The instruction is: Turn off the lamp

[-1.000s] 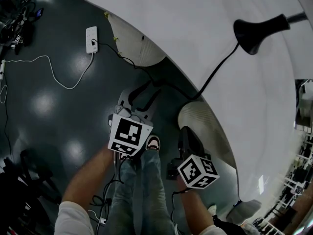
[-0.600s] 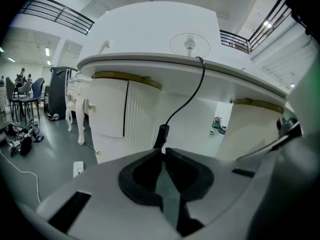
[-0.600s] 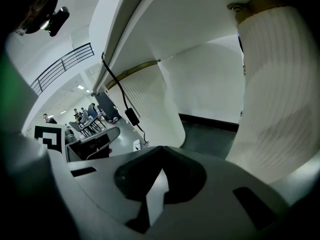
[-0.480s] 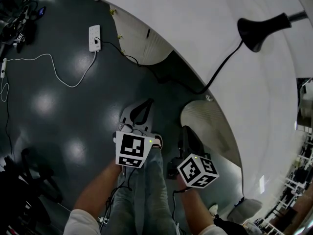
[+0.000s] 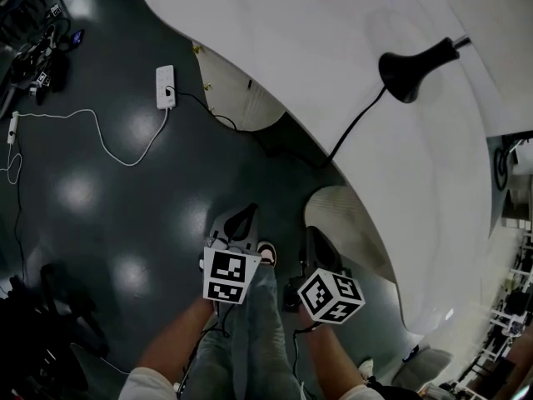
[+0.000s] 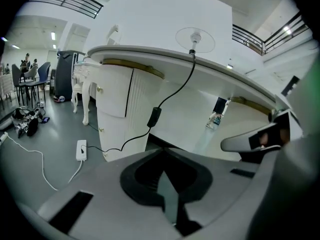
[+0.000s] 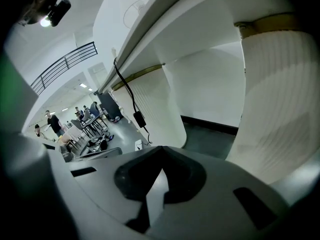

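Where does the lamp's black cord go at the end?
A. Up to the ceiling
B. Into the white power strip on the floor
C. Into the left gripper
B: the black cord runs from the lamp over the table's edge, hangs down past a small switch box, and plugs into the white power strip lying on the floor.

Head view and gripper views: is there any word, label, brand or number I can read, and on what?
No readable text in any view.
Marker cubes: black-and-white square patterns only, no letters.
Power strip: any print too small to read.
Cord switch: plain black, no marking legible.
Lamp: no label visible.
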`<state>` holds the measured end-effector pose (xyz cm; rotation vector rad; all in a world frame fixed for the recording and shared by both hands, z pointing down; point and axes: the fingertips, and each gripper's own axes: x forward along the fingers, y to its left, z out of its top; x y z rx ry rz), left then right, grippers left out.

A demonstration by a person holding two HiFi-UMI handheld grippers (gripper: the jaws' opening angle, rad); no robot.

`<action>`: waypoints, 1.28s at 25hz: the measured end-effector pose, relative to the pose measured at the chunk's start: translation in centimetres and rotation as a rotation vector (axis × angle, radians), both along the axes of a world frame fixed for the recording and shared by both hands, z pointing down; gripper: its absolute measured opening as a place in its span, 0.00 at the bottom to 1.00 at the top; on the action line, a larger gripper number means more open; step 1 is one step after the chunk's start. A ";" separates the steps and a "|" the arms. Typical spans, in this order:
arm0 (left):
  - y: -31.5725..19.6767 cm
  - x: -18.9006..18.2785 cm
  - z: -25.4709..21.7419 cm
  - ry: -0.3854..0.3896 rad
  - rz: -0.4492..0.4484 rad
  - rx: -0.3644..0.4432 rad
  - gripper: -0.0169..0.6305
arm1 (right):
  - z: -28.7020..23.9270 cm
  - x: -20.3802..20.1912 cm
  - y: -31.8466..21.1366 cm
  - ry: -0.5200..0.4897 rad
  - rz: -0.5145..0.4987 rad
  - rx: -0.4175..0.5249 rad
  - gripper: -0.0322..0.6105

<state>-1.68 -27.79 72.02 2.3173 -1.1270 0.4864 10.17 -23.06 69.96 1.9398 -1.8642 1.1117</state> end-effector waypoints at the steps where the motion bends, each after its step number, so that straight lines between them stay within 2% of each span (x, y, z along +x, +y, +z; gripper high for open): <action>1: 0.3 0.1 -0.7 -0.006 -0.001 -0.011 0.04 | -0.8 0.0 0.1 0.001 -0.007 -0.006 0.05; 4: -0.2 0.2 -2.8 -0.021 -0.018 -0.032 0.04 | -2.8 -0.2 -1.2 -0.002 -0.028 -0.004 0.05; 7: -0.8 0.1 -5.0 -0.029 -0.034 -0.019 0.04 | -4.4 -0.9 -2.3 -0.014 -0.045 0.015 0.05; 12: 0.7 0.0 -11.3 -0.040 -0.019 0.012 0.04 | -10.0 -2.6 -0.9 -0.015 -0.093 0.036 0.05; 17: 1.3 1.0 -17.3 -0.036 -0.014 0.026 0.04 | -15.9 -2.7 0.0 0.000 -0.124 0.060 0.05; 23: 1.8 2.5 -25.7 0.001 -0.018 0.075 0.04 | -23.5 -1.0 0.4 0.021 -0.089 0.125 0.05; 27: 2.3 4.3 -30.1 0.035 -0.005 0.106 0.04 | -27.8 1.0 0.6 0.037 -0.048 0.166 0.05; 32: 1.5 5.8 -35.0 0.083 -0.002 0.161 0.04 | -32.9 2.4 -0.1 0.074 -0.043 0.249 0.05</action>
